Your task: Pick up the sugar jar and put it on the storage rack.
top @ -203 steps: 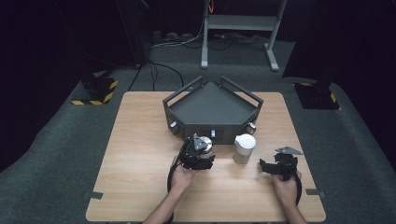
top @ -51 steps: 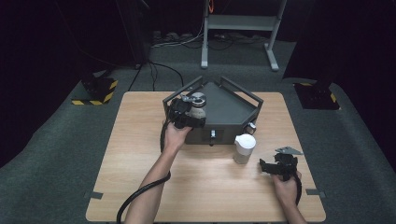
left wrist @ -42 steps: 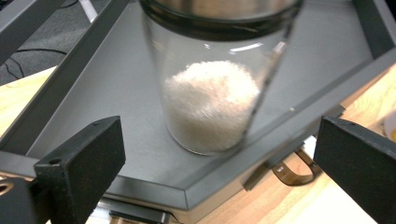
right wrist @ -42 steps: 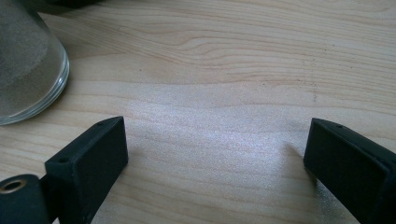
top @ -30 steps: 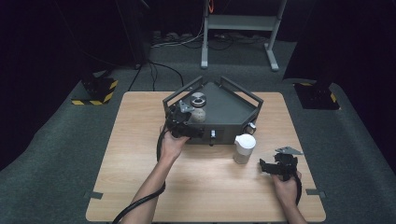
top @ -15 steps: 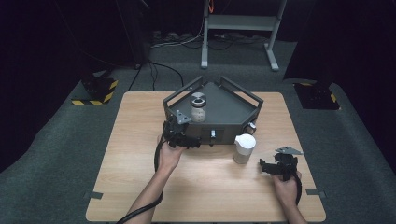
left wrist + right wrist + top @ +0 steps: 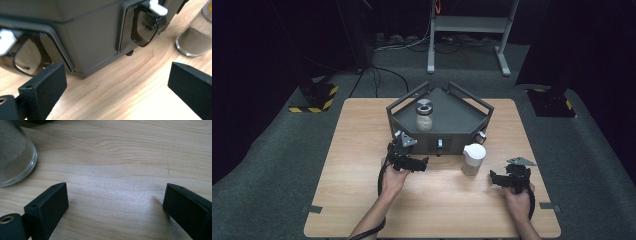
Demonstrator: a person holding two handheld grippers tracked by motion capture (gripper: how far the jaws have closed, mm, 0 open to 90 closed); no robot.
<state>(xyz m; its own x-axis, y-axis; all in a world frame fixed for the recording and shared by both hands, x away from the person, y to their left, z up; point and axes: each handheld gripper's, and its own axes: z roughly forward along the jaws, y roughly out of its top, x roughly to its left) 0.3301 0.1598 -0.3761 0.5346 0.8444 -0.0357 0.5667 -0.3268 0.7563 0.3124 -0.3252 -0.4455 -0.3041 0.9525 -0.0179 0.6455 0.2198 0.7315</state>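
A small round jar (image 7: pixel 424 116) with a grey lid stands upright on the top of the dark five-sided box (image 7: pixel 462 127), left of its middle. My left gripper (image 7: pixel 411 161) (image 7: pixel 117 90) is open and empty, low over the table just in front of the box's left front face. A taller jar with a white lid (image 7: pixel 473 159) (image 7: pixel 193 41) (image 7: pixel 12 152), holding brownish powder, stands on the table in front of the box's right face. My right gripper (image 7: pixel 506 179) (image 7: pixel 115 207) rests open and empty on the wood, right of that jar.
The box has raised rails along its back sides and glossy windows (image 7: pixel 143 28) with white latches (image 7: pixel 157 5) on its front faces. The wooden table (image 7: pixel 362 150) has bare wood left of the box and along the front. Cables and a stand lie on the floor beyond.
My left gripper carried the small jar from the table up onto the box, let go of it, and drew back to the table in front. The right gripper has stayed still.
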